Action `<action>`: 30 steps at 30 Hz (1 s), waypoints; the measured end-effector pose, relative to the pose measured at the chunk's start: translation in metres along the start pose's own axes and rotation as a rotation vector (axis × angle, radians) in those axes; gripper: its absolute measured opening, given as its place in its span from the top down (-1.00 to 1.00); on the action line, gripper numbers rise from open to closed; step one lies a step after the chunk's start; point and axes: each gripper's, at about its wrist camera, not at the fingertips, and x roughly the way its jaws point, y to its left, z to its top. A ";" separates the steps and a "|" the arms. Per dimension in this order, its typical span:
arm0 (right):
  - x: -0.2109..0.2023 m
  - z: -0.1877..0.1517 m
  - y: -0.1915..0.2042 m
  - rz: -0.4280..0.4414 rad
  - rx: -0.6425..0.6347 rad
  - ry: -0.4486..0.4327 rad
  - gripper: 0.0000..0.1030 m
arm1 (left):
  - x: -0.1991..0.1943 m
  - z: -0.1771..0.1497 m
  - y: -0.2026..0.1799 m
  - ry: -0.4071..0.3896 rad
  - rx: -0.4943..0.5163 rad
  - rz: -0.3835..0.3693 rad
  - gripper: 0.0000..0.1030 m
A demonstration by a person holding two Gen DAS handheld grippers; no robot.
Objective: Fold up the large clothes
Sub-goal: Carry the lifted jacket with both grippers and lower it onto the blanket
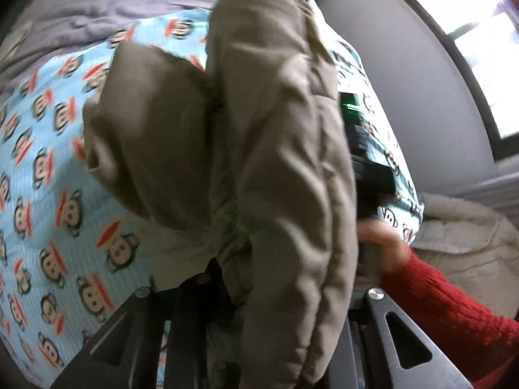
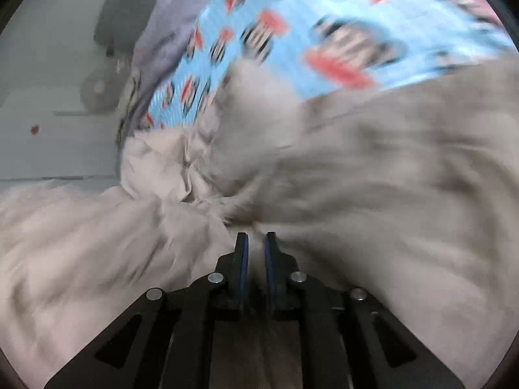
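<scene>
Fingers (image 2: pixel 241 253) downward, clamped on coat (image 2: pixel 373 178).

left wrist: looks steeply down past left gripper (image 1: pixel 227 291), jacket (image 1: pixel 275 162) close ahead | right wrist: slants down over right gripper (image 2: pixel 256 240), jacket (image 2: pixel 389 194) near | shared: jacket, patterned sheet (image 1: pixel 48 162) (image 2: pixel 292 0)

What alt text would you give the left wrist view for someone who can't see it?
A bulky olive-grey jacket hangs bunched in the left gripper, lifted above a blue bedsheet printed with cartoon monkeys. At right, a hand in a red knitted sleeve reaches behind the jacket.
</scene>
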 end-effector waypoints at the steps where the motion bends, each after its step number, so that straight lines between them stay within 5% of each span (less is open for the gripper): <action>1: -0.026 -0.008 -0.018 0.002 0.032 -0.035 0.76 | 0.011 0.002 -0.007 0.009 0.022 -0.003 0.55; 3: -0.058 -0.020 -0.043 -0.015 0.072 -0.076 0.76 | 0.042 0.009 -0.025 0.033 0.064 -0.017 0.46; 7: -0.118 -0.062 -0.093 -0.083 0.141 -0.145 0.76 | 0.096 0.023 -0.039 0.072 0.067 -0.084 -0.30; 10: -0.151 -0.089 -0.116 -0.131 0.161 -0.170 0.69 | 0.129 0.035 -0.047 0.099 0.046 -0.123 -0.66; 11: -0.159 -0.099 -0.120 -0.141 0.160 -0.171 0.56 | 0.135 0.039 -0.048 0.102 0.041 -0.139 -0.73; 13: -0.171 -0.119 -0.119 -0.147 0.140 -0.179 -0.52 | 0.144 0.044 -0.049 0.112 0.036 -0.167 -0.80; 15: -0.177 -0.132 -0.108 -0.123 0.100 -0.193 -0.70 | 0.151 0.052 -0.048 0.135 0.015 -0.195 -0.80; 21: -0.165 -0.152 -0.049 -0.020 -0.088 -0.159 -0.70 | 0.158 0.064 -0.046 0.173 -0.035 -0.208 -0.80; 25: -0.139 -0.142 -0.024 -0.102 -0.152 -0.196 -0.62 | 0.128 0.071 -0.067 0.117 0.039 -0.170 -0.80; 26: -0.141 -0.143 -0.024 -0.139 -0.135 -0.217 -0.44 | 0.111 0.070 -0.069 0.066 0.072 -0.151 -0.80; 27: -0.143 -0.142 -0.027 -0.175 -0.115 -0.236 0.35 | 0.095 0.070 -0.071 0.000 0.107 -0.115 -0.80; 28: -0.143 -0.137 -0.033 -0.212 -0.075 -0.248 0.62 | 0.079 0.071 -0.069 -0.066 0.138 -0.071 -0.80; 30: -0.147 -0.136 -0.045 -0.232 -0.023 -0.277 0.64 | 0.055 0.071 -0.056 -0.185 0.173 0.050 -0.80</action>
